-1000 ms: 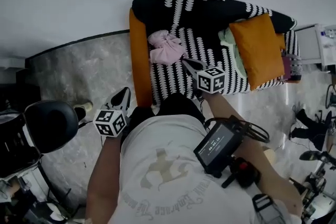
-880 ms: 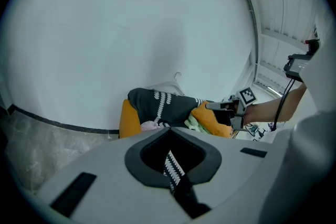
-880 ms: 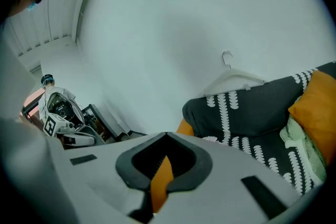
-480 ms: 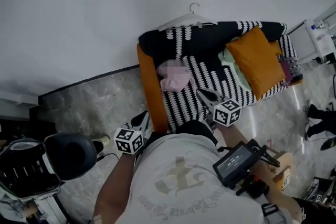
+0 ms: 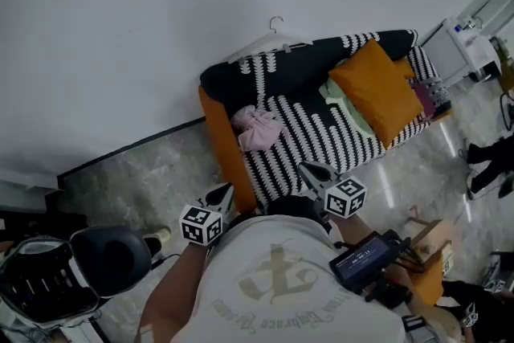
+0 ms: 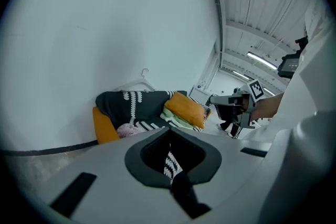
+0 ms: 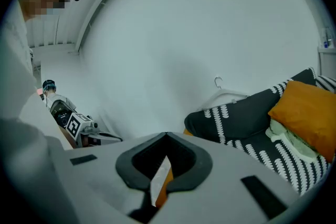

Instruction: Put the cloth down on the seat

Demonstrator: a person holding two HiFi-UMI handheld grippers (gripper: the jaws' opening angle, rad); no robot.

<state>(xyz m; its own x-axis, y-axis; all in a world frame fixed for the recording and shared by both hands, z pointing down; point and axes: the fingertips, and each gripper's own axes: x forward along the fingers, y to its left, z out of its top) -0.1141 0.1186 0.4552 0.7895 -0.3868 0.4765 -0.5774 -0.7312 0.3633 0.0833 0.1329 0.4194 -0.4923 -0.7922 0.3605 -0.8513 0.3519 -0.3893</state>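
A crumpled pink cloth (image 5: pixel 259 128) lies on the left end of the black-and-white patterned sofa seat (image 5: pixel 313 136), beside the orange armrest (image 5: pixel 221 144); it also shows in the left gripper view (image 6: pixel 127 130). No gripper touches it. My left gripper (image 5: pixel 225 190) is held close to the body, short of the armrest, its jaws together and empty. My right gripper (image 5: pixel 305 169) hovers at the seat's front edge, shut with nothing in it. Each gripper view shows the other gripper in the air: the right gripper (image 6: pixel 214 98) and the left gripper (image 7: pixel 116 139).
An orange cushion (image 5: pixel 377 88) lies over a pale green cloth (image 5: pixel 341 104) on the sofa's right half. A white hanger (image 5: pixel 269 44) rests on the backrest against the wall. A black office chair (image 5: pixel 112 257) stands at lower left, white equipment (image 5: pixel 470 52) at far right.
The view has swung and the sofa looks smaller and farther off. Both grippers stay shut and near the body. The pink cloth lies where it was.
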